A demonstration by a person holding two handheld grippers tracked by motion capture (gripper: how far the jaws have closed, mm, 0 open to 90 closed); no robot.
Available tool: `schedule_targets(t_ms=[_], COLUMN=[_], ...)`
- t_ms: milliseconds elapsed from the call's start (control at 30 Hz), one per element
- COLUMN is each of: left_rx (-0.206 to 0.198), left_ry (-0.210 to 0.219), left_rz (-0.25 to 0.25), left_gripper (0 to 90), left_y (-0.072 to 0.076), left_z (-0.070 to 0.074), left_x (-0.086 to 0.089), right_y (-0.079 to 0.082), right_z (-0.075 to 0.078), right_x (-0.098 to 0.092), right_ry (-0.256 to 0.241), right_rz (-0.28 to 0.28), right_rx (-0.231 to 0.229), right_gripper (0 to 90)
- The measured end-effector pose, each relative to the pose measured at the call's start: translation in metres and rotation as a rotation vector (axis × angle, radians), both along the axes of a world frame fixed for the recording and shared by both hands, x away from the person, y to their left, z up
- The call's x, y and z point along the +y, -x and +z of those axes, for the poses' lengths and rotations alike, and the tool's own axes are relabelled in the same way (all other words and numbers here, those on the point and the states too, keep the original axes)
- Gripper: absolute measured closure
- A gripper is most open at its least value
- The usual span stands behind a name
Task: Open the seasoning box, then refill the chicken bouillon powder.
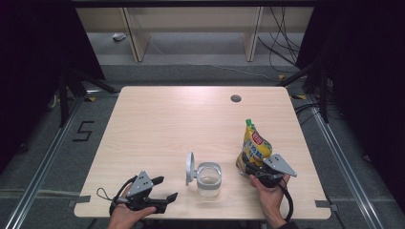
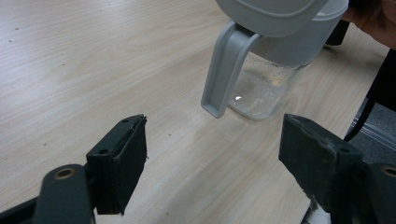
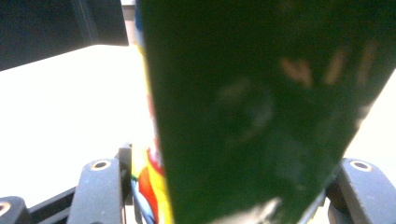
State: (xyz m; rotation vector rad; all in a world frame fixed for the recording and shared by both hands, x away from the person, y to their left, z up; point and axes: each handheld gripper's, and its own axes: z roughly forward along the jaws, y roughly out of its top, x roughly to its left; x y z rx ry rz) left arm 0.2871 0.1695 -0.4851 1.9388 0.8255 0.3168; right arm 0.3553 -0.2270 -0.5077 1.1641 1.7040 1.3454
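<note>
At lower centre we see a clear jar [image 1: 208,180], grey lid [image 1: 190,168] flipped open, apparently empty. Our right gripper [image 1: 251,168] clamps a yellow pouch [image 1: 254,146] right of it, label unreadable. Our left gripper [image 1: 165,188] gapes, holding nothing.

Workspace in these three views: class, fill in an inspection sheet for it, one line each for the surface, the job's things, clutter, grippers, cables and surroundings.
Surface: light wood table with a round grommet hole near the far edge.
Job's things: clear jar, its grey lid flipped open to the left; yellow snack bag standing upright to its right.
Clutter: nothing seen.
Grippers: left hand-held gripper open, jaws pointing at the jar, touching nothing; right hand-held gripper shut on the bag's lower part.
Cables: black cable trailing from the right hand-held gripper; loose cables on the floor beyond the table.
Surroundings: grey carpet, wooden shelving, black curtains at both sides.
</note>
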Motion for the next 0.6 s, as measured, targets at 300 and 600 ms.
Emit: schedule_targets(t_ms=[300, 600], left_rx=[-0.001, 0.000], left_ry=[0.005, 0.013], left_rz=[0.000, 0.001], left_gripper=[22.9, 22.9], left_y=[0.000, 0.000], left_z=[0.000, 0.000], left_x=[0.001, 0.001], right_y=[0.001, 0.009], right_z=[0.004, 0.010], right_x=[-0.002, -0.003], right_ry=[-0.004, 0.029], right_rz=[0.050, 0.099], right_rx=[0.031, 0.017], right_gripper=[38.1, 39.0])
